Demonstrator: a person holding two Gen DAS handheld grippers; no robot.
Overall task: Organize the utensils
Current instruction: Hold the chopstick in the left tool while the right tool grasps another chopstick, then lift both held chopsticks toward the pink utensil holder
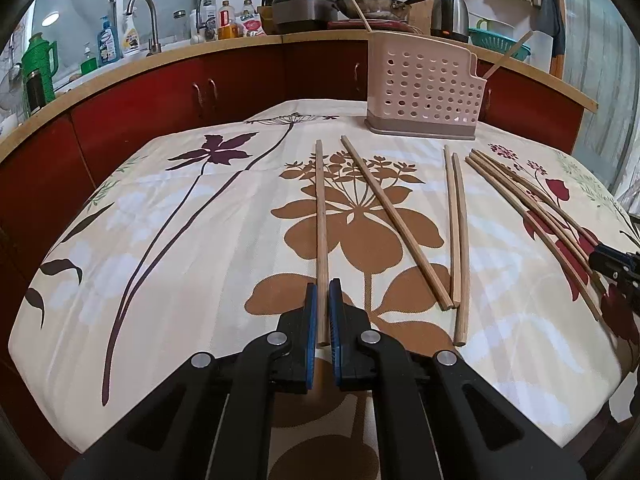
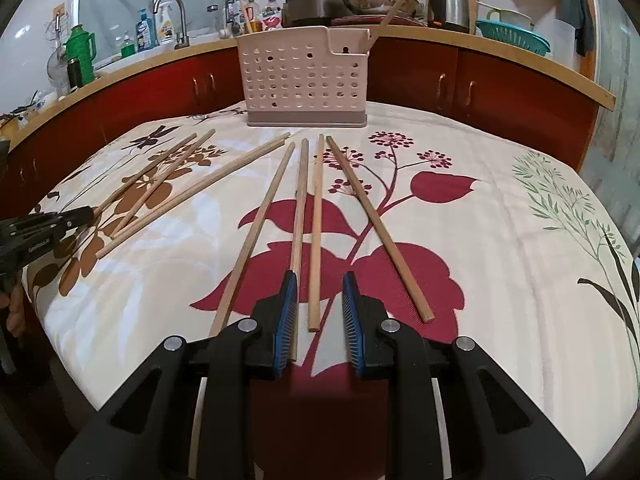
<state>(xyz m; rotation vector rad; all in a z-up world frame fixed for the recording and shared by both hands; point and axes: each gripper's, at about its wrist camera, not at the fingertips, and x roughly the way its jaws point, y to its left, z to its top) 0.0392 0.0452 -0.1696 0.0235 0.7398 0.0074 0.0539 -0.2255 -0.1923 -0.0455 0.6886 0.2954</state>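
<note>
1. Setting: a table under a floral tablecloth [image 1: 192,240], red kitchen cabinets [image 1: 224,80] behind it, and a counter carrying a tap [image 1: 146,20], bottles and a kettle [image 1: 450,14].
2. Utensil holder [image 1: 424,92]: pink, perforated, on a grey-brown base, upright at the far edge of the table. Two chopsticks already stand in it, leaning out at angles; one [image 1: 358,8] tilts left, the other [image 1: 508,54] tilts right.
3. Loose chopsticks on the cloth, left wrist view: eight in all. One lies in the left tongs, one diagonal chopstick [image 1: 394,224] is just right of it, a close pair [image 1: 456,232] lies further right, and a fanned group of four [image 1: 532,208] lies at the right side.
4. Left gripper [image 1: 323,312]: blue pads drawn together on the near end of the leftmost chopstick [image 1: 321,216]. The stick runs straight ahead toward the holder. Whether it is off the cloth I cannot tell.
5. Right gripper [image 2: 320,308]: jaws apart, low over the cloth, straddling the near end of one chopstick [image 2: 316,232]. Neither pad presses on it. The left pad sits against a neighbouring chopstick [image 2: 299,208].
6. Two more sticks flank these: one to the left [image 2: 256,224], one to the right [image 2: 376,220].
</note>
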